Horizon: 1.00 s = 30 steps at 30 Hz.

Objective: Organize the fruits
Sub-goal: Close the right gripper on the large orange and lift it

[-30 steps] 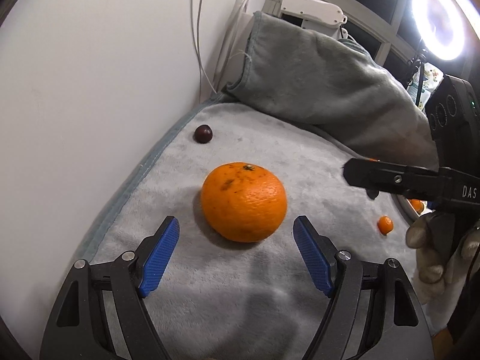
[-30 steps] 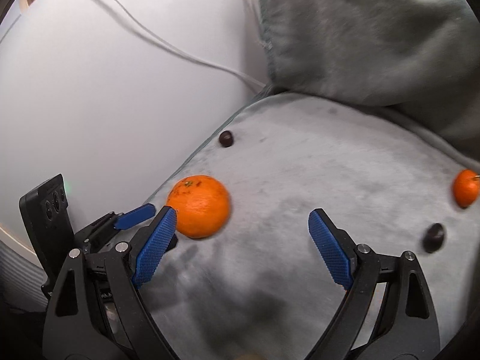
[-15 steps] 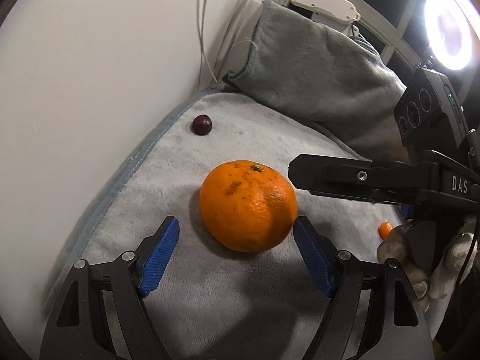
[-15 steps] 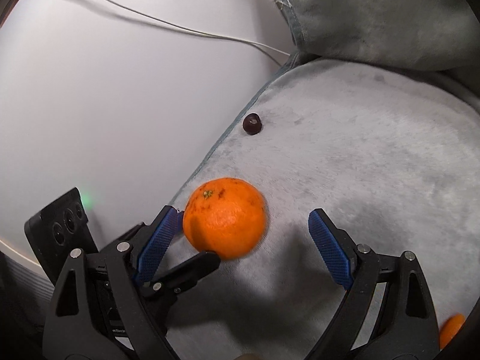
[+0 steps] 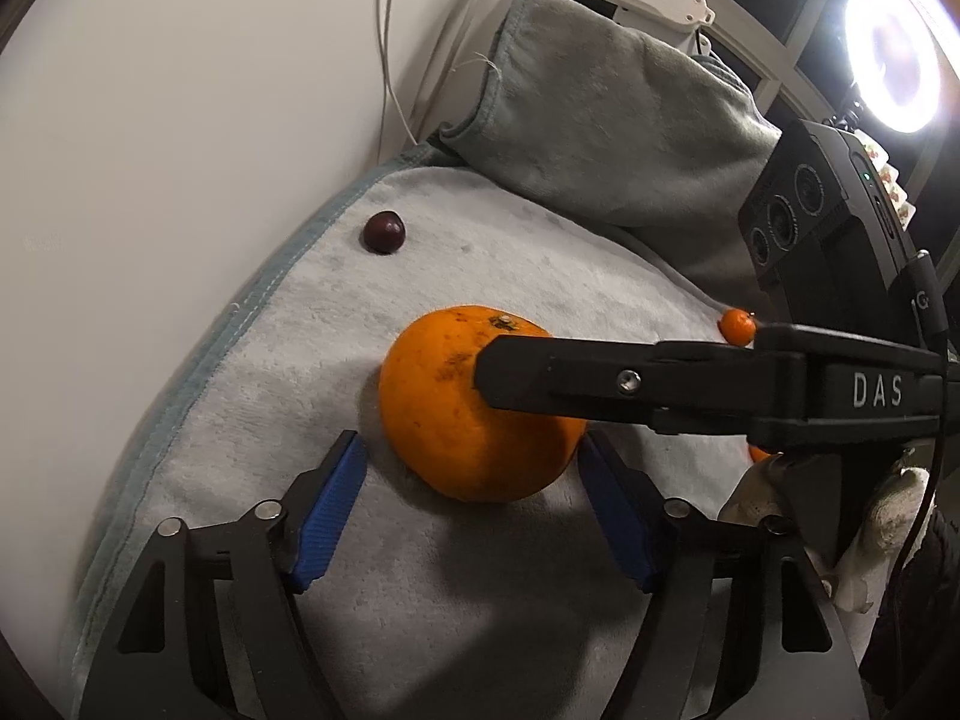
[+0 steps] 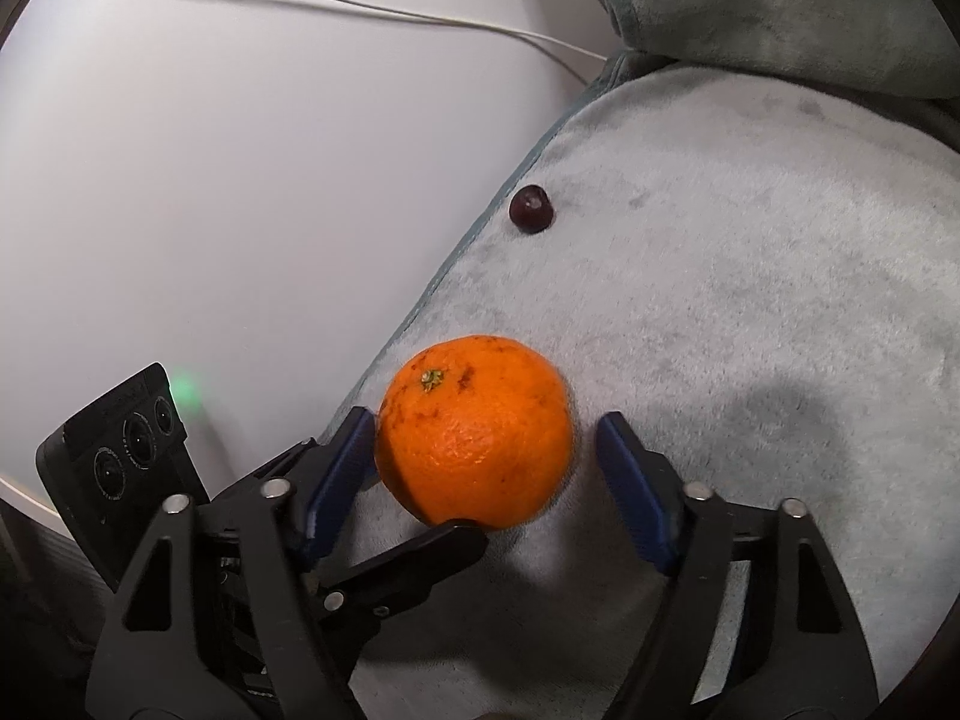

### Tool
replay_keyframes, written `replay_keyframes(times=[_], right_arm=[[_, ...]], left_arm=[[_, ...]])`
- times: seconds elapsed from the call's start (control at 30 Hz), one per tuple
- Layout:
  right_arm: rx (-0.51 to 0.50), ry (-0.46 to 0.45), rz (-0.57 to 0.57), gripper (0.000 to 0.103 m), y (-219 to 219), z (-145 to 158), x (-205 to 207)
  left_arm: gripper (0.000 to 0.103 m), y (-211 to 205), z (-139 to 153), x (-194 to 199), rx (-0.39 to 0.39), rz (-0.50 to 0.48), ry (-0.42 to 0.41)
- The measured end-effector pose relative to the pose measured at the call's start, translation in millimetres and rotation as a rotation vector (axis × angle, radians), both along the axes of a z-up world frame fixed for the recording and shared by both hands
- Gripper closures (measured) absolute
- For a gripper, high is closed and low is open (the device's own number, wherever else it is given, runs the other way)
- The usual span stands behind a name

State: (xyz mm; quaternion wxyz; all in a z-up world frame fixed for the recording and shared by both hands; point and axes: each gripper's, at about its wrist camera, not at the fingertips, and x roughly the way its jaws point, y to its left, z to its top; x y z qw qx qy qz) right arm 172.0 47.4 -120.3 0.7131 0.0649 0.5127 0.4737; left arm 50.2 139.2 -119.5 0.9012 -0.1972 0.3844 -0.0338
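Left wrist view shows one large orange resting on a grey towel, between the spread blue pads of the left gripper. Its jaws stand wide and released; the right pad sits just beside the orange's lower right edge, while the left pad stands apart from it. Across the orange's upper right reaches one black finger of the right gripper, marked DAS, overlapping the fruit near its stem. One dark cherry lies near the towel's far left hem, well apart from the orange. One small orange fruit peeks above that black finger at the right; a second sliver of orange shows below it, too hidden to name. A gloved hand grips the right tool. One ring light glows at the upper right.

Right wrist view shows the same orange between the blue pads of the right gripper, also spread and released. The left pad appears to touch the orange's side; the right pad is just clear of it. One finger of the left gripper pokes in beneath the orange. The cherry sits beyond, by the towel's hem, and a folded grey cloth lies at the far end.
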Motion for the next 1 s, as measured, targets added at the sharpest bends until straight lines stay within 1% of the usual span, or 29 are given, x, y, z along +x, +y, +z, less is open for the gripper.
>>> replay_keyframes(times=[0.1, 0.33, 0.47, 1.0], right_arm=[[-0.002, 0.004, 0.005, 0.033, 0.7, 0.5, 0.0], [0.006, -0.006, -0.005, 0.034, -2.2, 2.9, -3.8], [0.016, -0.006, -0.012, 0.034, -11.4, 6.1, -7.1], [0.060, -0.061, -0.072, 0.034, -65.1, 38.0, -25.0]], left_arm=[[0.038, -1.5, 1.1, 1.2, 0.002, -0.015, 0.002], [0.039, -3.8, 3.9, -0.3, 0.019, -0.012, -0.003], [0.039, -8.6, 8.0, -1.9, 0.020, -0.013, -0.012], [0.039, -48.0, 37.0, -6.8, 0.048, -0.063, -0.083]])
